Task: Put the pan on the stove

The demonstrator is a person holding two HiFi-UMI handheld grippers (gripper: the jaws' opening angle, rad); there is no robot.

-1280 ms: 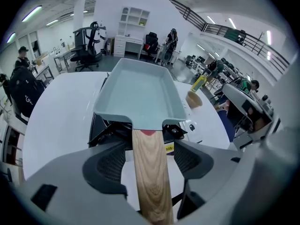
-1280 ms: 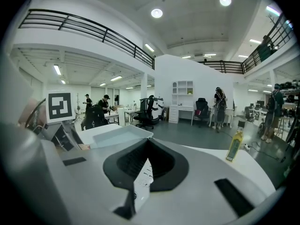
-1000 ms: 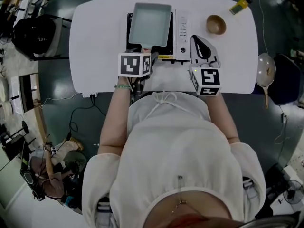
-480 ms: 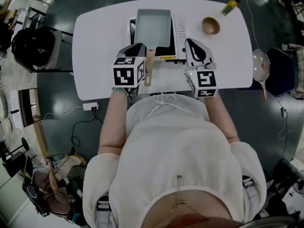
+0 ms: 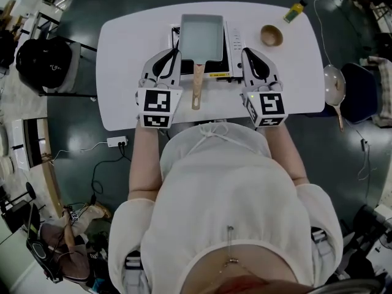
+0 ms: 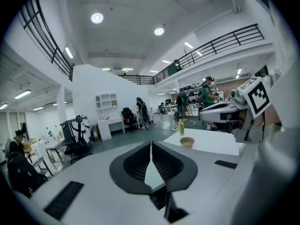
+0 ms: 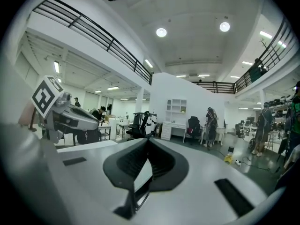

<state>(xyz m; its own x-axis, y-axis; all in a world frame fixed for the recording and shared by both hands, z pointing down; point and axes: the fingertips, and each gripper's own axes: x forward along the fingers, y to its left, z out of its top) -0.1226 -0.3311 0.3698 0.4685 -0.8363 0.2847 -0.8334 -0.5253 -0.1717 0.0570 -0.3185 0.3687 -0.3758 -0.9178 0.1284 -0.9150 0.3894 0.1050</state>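
A rectangular grey pan [image 5: 201, 37] sits on the portable stove [image 5: 234, 41] at the far middle of the white table [image 5: 122, 54]. Its wooden handle [image 5: 197, 86] points back toward me. My left gripper [image 5: 164, 59] rests just left of the handle, jaws shut on nothing, apart from the pan. In the left gripper view the left gripper [image 6: 150, 146] has its black pads pressed together and empty. My right gripper [image 5: 252, 57] lies right of the stove's front, also shut and empty, and the right gripper [image 7: 149, 144] shows the same in its own view.
A small wooden bowl [image 5: 271, 35] and a yellow bottle [image 5: 293, 11] stand at the table's far right. A chair with a black bag [image 5: 43, 54] is left of the table. A ladle-like pan [image 5: 335, 87] lies on a seat to the right. Cables run across the floor.
My left gripper has let go of the pan handle, shifted left and shut empty. The pan stays on the stove. The right gripper has barely moved.
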